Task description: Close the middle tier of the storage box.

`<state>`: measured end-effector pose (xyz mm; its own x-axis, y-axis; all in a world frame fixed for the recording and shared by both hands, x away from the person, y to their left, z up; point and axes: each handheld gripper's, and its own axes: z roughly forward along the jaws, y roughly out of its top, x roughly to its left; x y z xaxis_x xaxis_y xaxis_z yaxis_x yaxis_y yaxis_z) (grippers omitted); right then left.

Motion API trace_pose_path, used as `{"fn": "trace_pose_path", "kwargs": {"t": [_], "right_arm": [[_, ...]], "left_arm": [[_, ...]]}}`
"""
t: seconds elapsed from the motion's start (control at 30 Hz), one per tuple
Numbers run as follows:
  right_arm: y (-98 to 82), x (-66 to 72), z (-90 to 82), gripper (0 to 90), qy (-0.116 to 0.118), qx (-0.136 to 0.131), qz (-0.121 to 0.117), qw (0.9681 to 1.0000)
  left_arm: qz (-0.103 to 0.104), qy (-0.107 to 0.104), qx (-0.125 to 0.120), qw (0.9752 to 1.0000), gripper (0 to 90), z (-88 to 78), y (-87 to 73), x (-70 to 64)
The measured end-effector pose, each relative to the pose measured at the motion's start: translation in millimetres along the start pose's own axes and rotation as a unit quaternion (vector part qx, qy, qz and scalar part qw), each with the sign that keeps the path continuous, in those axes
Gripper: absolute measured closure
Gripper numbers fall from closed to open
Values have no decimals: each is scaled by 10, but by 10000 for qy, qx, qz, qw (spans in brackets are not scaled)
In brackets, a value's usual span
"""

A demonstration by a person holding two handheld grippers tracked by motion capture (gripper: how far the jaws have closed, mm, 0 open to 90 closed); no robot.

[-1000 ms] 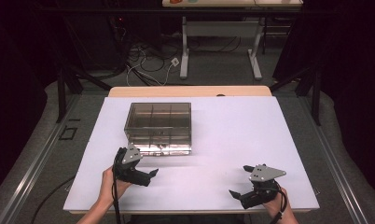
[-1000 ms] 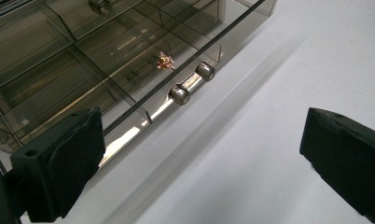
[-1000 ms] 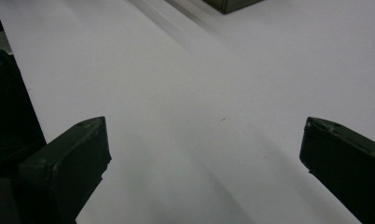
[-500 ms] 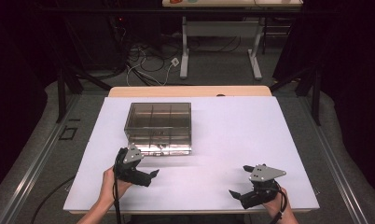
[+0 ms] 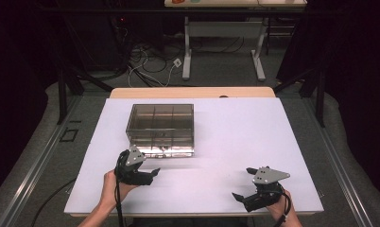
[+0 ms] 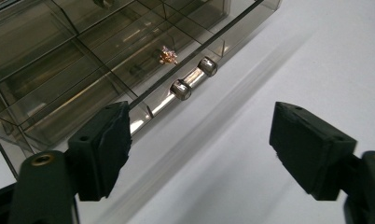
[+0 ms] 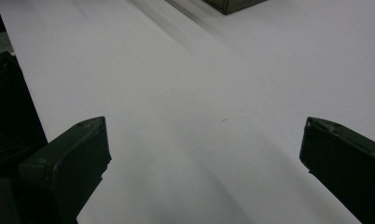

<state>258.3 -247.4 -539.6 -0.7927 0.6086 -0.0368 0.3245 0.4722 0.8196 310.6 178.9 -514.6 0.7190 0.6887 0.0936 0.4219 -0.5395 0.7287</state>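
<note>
So far nothing has been grasped, by the look of it. The smoky clear box [image 5: 160, 128] sits on the left half of the white table [image 5: 254, 142], toward the far side, its inside split into compartments. Along its near front wall runs a shiny metal handle [image 6: 193, 76] on two round studs, which suggests a drawer or a front that pulls out toward the person, though I cannot tell whether it has been drawn out at all. A small copper-coloured object [image 6: 168, 55] lies in one of the compartments just behind that handle.

The left gripper [image 5: 148, 176] hovers just near of the box's near-left corner, jaws wide apart and holding nothing; in the left gripper view the handle lies ahead of and between them, not yet touched. The right gripper [image 5: 242, 198] rests well off at the near right of the table, jaws likewise spread and empty, with bare tabletop ahead of it and a corner of the box far off.

My judgement: the work is at its very start, in the approach. Closing on the handle and opening the box are both left to do
</note>
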Motion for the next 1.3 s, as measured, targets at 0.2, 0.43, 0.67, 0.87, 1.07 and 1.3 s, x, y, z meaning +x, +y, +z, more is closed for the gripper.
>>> {"fn": "trace_pose_path", "kwargs": {"t": [0.2,0.43,0.67,0.87,1.07,1.3], "right_arm": [[0,2,5,10,-15,-36,-2,10000],[0,5,0,10,-13,0,28,10000],[-1,0,2,10,-17,-47,16,10000],[1,1,4,10,-10,-35,0,10000],[1,2,0,10,-20,-22,29,10000],[2,5,3,10,-24,-22,21,10000]], "left_arm": [[-24,-21,-55,10000,407,10,-22,19],[-30,54,-27,10000,623,46,-30,60],[-107,55,-95,9999,816,63,-48,93],[-160,102,-100,9998,899,108,-55,125],[-165,137,-79,9997,900,161,-58,133],[-163,136,-75,9997,898,197,-62,146]]}}
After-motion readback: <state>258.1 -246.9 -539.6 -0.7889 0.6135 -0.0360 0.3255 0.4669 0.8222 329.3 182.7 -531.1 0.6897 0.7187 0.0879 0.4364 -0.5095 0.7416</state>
